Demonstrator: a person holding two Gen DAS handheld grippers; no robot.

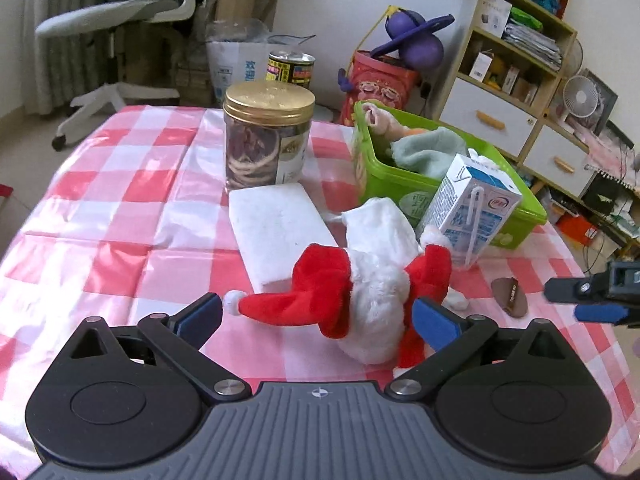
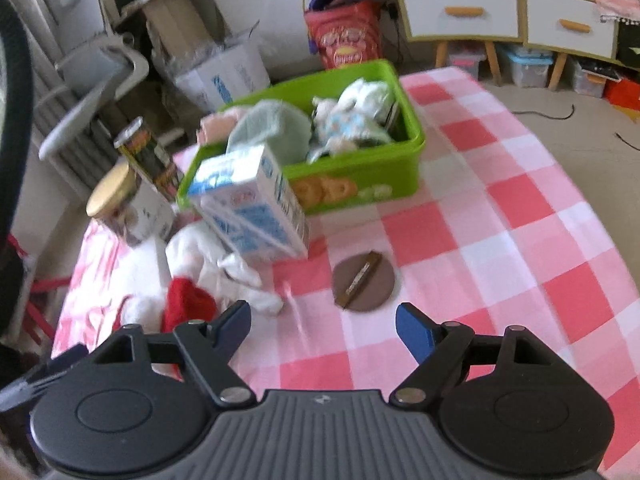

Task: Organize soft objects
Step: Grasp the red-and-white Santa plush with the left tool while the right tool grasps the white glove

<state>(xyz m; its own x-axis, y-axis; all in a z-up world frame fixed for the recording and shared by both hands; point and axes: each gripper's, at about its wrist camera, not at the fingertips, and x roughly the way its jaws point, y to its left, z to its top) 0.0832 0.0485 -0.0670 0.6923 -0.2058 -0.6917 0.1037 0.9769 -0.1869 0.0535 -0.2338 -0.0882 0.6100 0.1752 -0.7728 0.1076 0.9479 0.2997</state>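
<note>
Santa plush (image 1: pixel 360 300) between wide-open left tongs (image 1: pixel 324 316), foam block (image 1: pixel 276 232) only there, right tongs (image 2: pixel 324 326) parted, empty, green bin (image 2: pixel 360 184) holding cloths (image 2: pixel 272 128)

Milk carton (image 1: pixel 472 208): red oval logo and blue print, characters too small to read. Cardboard box (image 1: pixel 236 68) behind worktop: blue Chinese characters, illegible. Yellow-black can (image 1: pixel 291 69): label text unreadable. Green bin (image 2: pixel 360 184): cookie picture, no legible words.
</note>
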